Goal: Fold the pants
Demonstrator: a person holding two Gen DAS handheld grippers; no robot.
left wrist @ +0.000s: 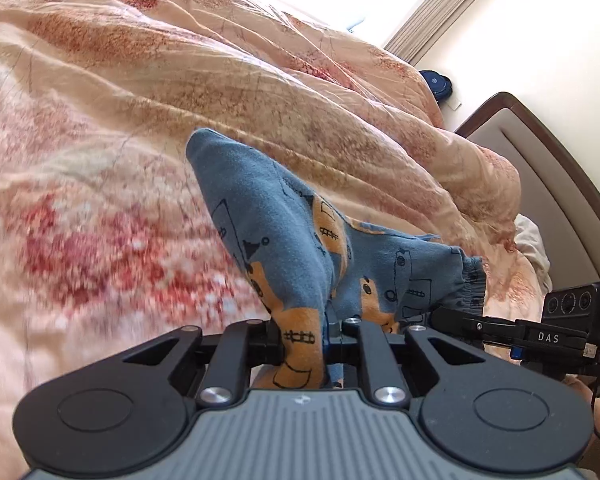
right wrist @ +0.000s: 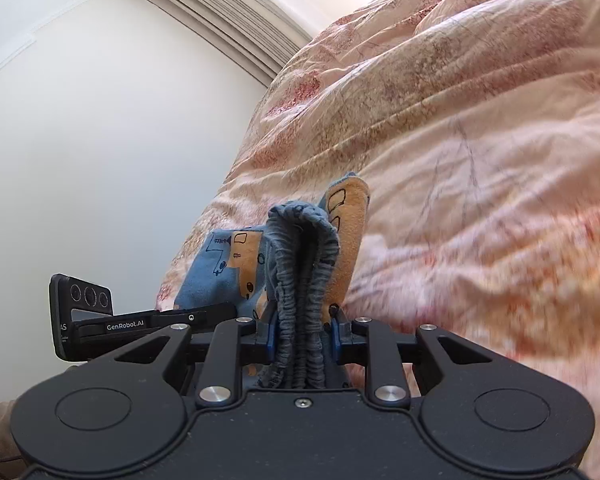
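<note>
The pants are small, blue with orange patches and black line drawings. My left gripper is shut on a leg end of them, which stands up in a peak above the quilt. My right gripper is shut on the gathered elastic waistband. The right gripper also shows at the right edge of the left wrist view, holding the waistband. The left gripper shows at the left of the right wrist view. The pants hang between the two, lifted off the bed.
A rumpled peach quilt with red floral print covers the bed below and beyond the pants. A padded headboard with brown trim stands at right. A dark blue round object lies by the wall. White wall and curtain are beside the bed.
</note>
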